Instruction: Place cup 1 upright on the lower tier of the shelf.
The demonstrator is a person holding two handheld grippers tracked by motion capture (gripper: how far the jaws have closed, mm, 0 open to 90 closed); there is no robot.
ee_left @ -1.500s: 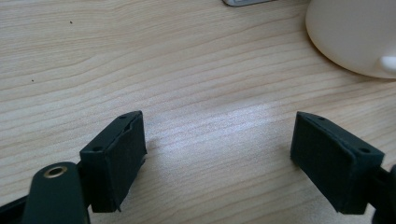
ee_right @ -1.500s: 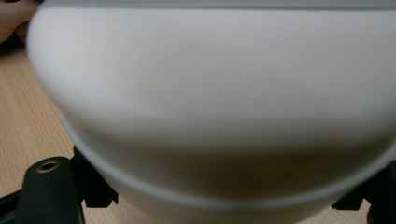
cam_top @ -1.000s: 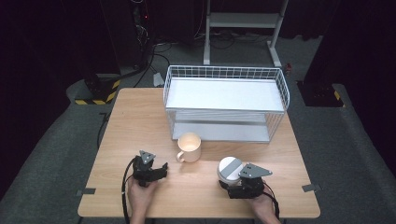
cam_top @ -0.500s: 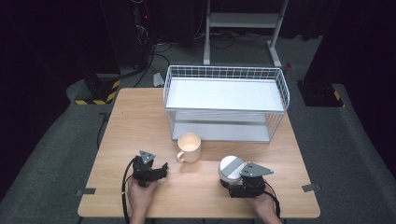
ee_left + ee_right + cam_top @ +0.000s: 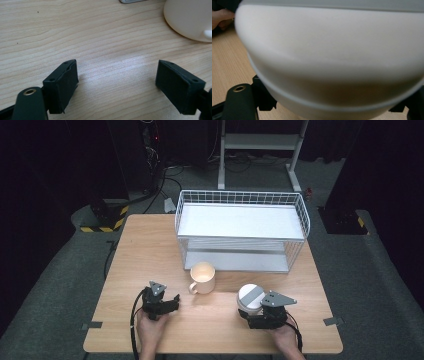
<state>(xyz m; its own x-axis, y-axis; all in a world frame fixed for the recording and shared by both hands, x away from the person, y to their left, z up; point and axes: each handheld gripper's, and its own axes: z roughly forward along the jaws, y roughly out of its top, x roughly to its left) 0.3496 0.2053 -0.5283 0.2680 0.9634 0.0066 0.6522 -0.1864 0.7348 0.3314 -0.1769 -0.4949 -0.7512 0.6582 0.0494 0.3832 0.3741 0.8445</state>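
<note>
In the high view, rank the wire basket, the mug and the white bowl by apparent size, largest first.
1. wire basket, by far the largest.
2. and 3. mug and white bowl: they look alike, and the right gripper covers part of the bowl, so unranked.

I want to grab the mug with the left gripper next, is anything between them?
Nothing visible. Bare table lies between the open left gripper and the mug, which stands ahead to one side, its handle toward the gripper.

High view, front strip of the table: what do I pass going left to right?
left gripper → cream mug → white round container → right gripper, its body just right of the container it reaches around.
</note>
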